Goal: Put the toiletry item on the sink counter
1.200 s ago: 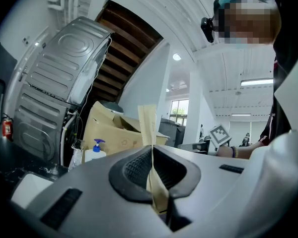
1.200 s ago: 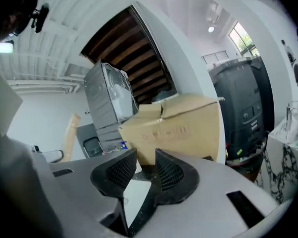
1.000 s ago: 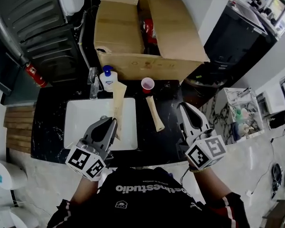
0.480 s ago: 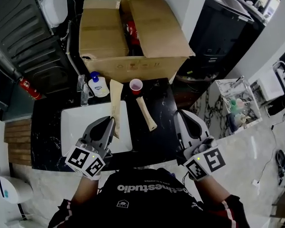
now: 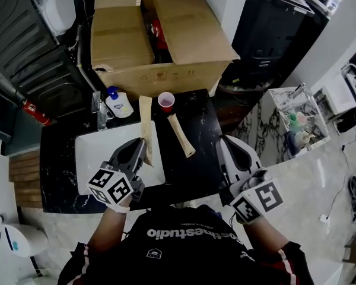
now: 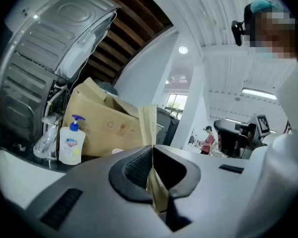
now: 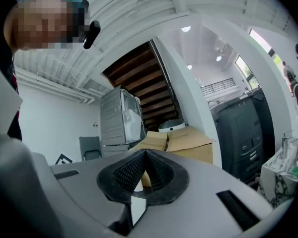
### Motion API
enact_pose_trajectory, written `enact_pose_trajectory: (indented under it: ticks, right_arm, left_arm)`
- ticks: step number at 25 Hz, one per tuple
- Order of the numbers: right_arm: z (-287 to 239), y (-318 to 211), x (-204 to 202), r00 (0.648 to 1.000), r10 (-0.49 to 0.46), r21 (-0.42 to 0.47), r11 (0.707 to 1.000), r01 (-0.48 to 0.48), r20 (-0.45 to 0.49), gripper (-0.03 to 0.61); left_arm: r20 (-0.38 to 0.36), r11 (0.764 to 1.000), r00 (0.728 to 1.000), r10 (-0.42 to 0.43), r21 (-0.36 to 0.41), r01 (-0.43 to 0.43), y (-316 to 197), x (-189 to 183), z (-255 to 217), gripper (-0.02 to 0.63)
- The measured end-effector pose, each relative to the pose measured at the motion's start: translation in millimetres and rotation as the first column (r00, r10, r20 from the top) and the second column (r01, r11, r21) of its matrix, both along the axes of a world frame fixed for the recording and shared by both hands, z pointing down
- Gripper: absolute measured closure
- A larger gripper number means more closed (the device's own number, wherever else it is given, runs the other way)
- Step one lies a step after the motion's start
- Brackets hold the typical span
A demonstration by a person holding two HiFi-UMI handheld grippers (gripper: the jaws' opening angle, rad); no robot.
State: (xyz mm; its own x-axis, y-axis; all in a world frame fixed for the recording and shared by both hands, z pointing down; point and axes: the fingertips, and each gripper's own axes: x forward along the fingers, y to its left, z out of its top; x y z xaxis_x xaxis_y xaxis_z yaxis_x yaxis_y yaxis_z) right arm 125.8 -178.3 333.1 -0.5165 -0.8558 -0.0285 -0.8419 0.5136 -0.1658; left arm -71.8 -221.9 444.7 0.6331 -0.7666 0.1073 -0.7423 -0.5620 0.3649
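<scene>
The task looks partly done. One long tan packet (image 5: pixel 182 136) already lies flat on the dark table (image 5: pixel 204 129), just right of the white sink (image 5: pixel 95 153) and below a red cup (image 5: pixel 165 100). A second packet (image 5: pixel 145 120) of the same kind is not yet set down. The left gripper (image 5: pixel 141 145) is clamped on its near end, and the left gripper view shows the jaws pressed together on the thin tan sleeve. This packet runs along the right edge of the sink, and its far end reaches toward the soap bottle (image 5: pixel 117 104) and the cup. Whether that end touches the table cannot be told. The right gripper (image 5: pixel 222 141) hangs over the table's right edge with its jaws closed on nothing. What seems left is to lower the held packet onto bare table, probably beside the first one, and then let go. A cardboard box (image 5: pixel 154 34) stands open behind the table.
</scene>
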Motion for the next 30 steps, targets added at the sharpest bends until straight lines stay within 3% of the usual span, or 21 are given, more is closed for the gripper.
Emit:
enact_pose_trajectory:
  ticks: [4,8,14,22,30]
  right_arm:
    - [13.4,-2.6,-0.5,1.000,-0.005,-0.036,0.999,0.005,0.008,0.540]
    - [23.9,-6.1,0.6,1.000,-0.007,-0.068,0.998,0.009,0.019,0.540]
    - [33.8,-12.4,-0.2,0.999,-0.019,-0.095,0.995,0.023,0.041,0.541]
    - [42.5,-15.4,4.6,0.998,-0.011,-0.112,0.994,0.017,0.061,0.540]
    - [42.6,-13.9,12.5,0.998,0.010,-0.108,0.994,-0.003,0.064,0.540]
  left_arm:
    - [0.011,0.984,0.999,-0.049,-0.170,0.050,-19.7,1.2,53.1,0.594]
    - [-0.018,0.935,0.993,-0.117,-0.339,0.104,-35.5,5.7,99.7,0.594]
    - [0.029,0.856,0.990,-0.136,-0.499,0.132,-52.3,18.7,160.5,0.593]
    - [0.117,0.769,0.982,-0.148,-0.611,0.189,-68.7,32.8,208.8,0.593]
    - [0.117,0.733,0.984,-0.138,-0.655,0.181,-69.6,43.2,222.9,0.592]
